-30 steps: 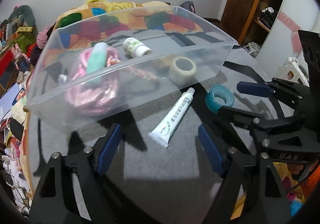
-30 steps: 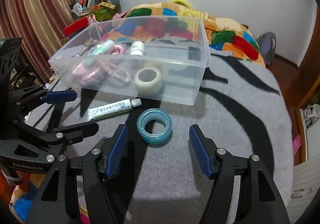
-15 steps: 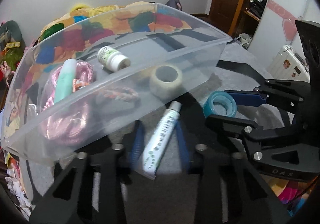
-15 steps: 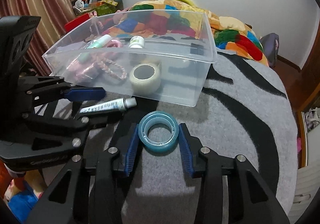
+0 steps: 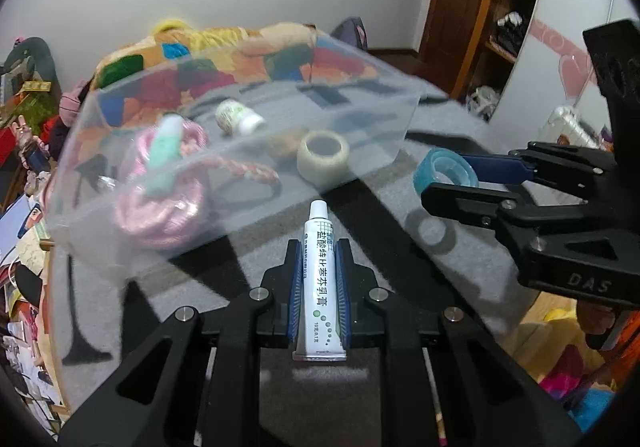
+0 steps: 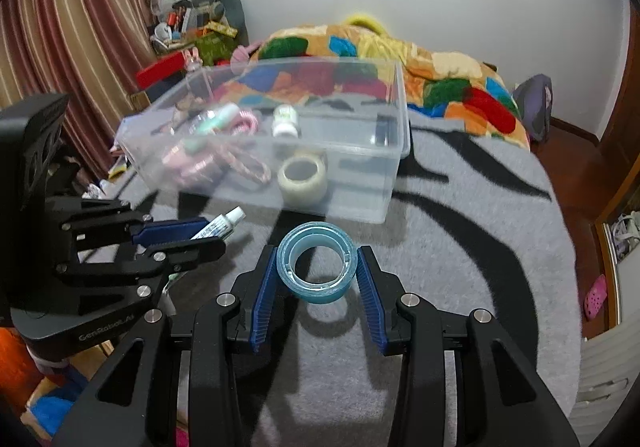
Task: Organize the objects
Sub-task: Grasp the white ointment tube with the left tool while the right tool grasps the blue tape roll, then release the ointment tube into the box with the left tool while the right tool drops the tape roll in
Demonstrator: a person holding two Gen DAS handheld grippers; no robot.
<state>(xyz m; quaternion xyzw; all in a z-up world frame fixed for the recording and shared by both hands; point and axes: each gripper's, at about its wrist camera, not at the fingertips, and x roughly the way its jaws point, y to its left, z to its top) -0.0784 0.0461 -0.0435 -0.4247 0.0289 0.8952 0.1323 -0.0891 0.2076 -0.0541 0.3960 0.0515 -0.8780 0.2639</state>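
Observation:
My left gripper [image 5: 319, 247] is shut on a white ointment tube [image 5: 319, 279], held above the grey rug; it also shows in the right wrist view [image 6: 218, 225]. My right gripper [image 6: 317, 259] is shut on a blue tape roll [image 6: 317, 261], lifted off the rug; the roll also shows in the left wrist view [image 5: 444, 171]. The clear plastic bin [image 6: 360, 203] stands just beyond both. It holds a pink rope coil [image 5: 160, 203], a mint tube [image 5: 164, 151], a small white bottle [image 5: 238, 117] and a clear tape roll [image 5: 323, 155].
The bin stands on a round table covered with a grey, black-striped rug [image 6: 460, 247]. A bed with a colourful quilt [image 6: 400, 59] is behind. Clutter fills the left side by the curtain [image 6: 80, 47]. A wooden door [image 5: 460, 7] stands at the right.
Both grippers closed on their objects and lifted them: the left took the ointment tube, the right took the blue tape roll. Both now sit higher, facing the bin.

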